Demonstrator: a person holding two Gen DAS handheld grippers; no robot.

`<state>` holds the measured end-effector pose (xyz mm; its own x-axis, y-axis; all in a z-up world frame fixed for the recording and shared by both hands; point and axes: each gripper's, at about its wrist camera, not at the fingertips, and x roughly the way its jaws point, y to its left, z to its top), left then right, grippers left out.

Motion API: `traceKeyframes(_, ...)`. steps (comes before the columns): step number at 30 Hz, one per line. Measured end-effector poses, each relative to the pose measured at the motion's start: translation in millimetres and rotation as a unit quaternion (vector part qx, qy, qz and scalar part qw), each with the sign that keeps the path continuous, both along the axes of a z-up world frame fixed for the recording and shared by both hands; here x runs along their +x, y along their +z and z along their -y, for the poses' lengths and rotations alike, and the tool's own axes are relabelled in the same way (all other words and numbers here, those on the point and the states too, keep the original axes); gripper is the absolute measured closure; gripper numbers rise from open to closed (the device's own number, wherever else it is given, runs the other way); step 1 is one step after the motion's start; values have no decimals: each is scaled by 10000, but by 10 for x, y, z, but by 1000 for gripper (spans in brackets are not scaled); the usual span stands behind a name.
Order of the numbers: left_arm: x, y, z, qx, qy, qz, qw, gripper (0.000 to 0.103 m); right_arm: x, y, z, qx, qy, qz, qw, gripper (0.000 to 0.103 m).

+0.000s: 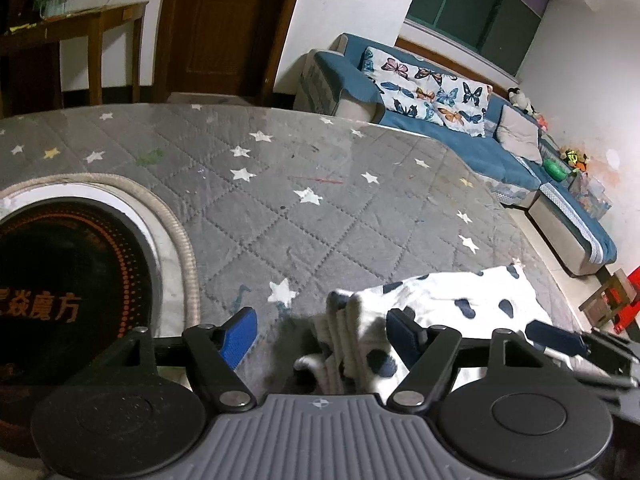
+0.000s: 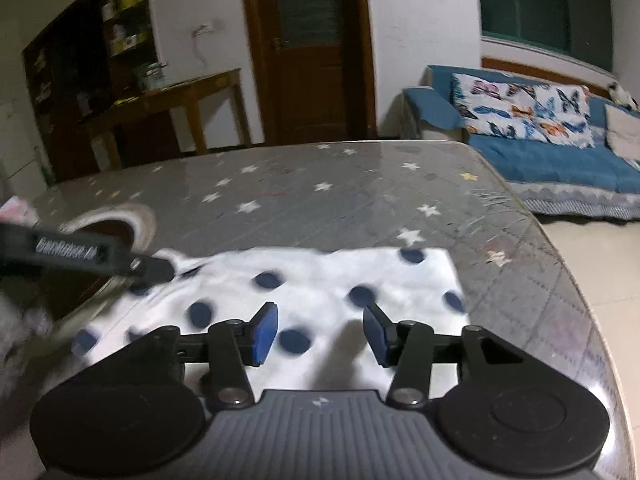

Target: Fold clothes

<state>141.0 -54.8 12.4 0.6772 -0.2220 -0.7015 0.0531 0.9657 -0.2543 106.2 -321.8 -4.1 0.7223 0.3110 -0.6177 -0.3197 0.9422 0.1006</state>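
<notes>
Left gripper spread wide around bunched polka-dot garment, right gripper open above it, seemingly holding nothing

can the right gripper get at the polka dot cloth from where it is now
Probably yes. The right gripper hangs open directly over the polka dot cloth, nothing between its fingers and the fabric.
</notes>
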Motion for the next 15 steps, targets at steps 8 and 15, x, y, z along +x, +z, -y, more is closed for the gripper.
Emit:
traceKeyframes(8, -58, -25, -30, 12, -43, -11, 10000, 28, -177, -110, -188, -10, 188, -72, 9998, 50)
traceKeyframes(15, -146, -15, -76, 30, -75, 59, 10000, 27, -318, -27, -47, 90, 96, 76, 9999, 49)
